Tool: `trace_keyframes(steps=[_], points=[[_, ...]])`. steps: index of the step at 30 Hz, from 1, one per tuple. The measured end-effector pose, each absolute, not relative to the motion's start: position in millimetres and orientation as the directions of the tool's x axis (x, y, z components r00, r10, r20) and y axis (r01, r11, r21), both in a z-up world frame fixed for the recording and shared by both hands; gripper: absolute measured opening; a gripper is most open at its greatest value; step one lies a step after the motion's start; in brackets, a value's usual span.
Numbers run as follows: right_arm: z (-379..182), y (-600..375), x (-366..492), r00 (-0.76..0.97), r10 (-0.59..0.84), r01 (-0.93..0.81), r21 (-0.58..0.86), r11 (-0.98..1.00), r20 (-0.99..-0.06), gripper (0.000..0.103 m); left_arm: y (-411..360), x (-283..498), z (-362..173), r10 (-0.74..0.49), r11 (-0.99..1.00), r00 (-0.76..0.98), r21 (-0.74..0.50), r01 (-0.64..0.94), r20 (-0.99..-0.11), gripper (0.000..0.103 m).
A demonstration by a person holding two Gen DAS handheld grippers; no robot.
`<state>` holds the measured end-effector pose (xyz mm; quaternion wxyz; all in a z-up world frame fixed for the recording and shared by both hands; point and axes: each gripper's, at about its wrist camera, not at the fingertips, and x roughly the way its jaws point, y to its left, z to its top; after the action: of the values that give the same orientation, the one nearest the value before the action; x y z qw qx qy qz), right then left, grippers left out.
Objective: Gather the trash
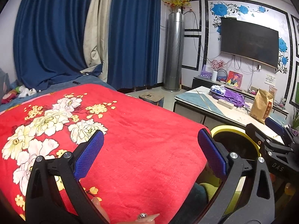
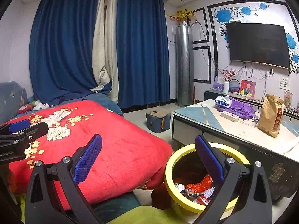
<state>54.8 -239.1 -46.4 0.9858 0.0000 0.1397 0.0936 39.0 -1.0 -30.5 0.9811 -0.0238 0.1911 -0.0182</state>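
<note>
- Ahead of the left gripper and under it lies a red blanket with white and yellow flowers; it looks soft and a little fuzzy.
- To the right of the left gripper, past its right finger, stands the bin, round with a yellow rim and a dark inside.
- The right gripper has the same bin just below its right finger, and the blanket below its left finger.
- Inside the bin lies the trash: a crumpled red plastic piece, white net-like foam and small wrappers.
- Further ahead and to the right of both grippers is the counter, flat with a pale and blue top and a thin gold line.
- On the counter stand a brown paper bag, a purple cloth bag with a white and blue pack beside it, and a white power strip.
- Far ahead hang blue curtains; a tall grey cylinder stands in the corner, and a dark TV is on the wall.
- A small blue stool stands on the floor between the blanket and the counter.
- The left gripper is wide apart and holds nothing; its blue ribbed pads are free above the blanket.
- The right gripper is also wide apart and empty, touching nothing.
</note>
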Motion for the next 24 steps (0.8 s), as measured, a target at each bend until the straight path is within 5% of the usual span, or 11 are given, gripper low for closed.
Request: trace_keyframes(steps=[24], points=[[-48.3, -235.7, 54.9, 0.942, 0.195, -0.196, 0.025, 0.980, -0.273, 0.097, -2.2, 39.3, -31.2, -0.042, 0.998, 0.926, -0.056, 0.022, -0.375, 0.092]])
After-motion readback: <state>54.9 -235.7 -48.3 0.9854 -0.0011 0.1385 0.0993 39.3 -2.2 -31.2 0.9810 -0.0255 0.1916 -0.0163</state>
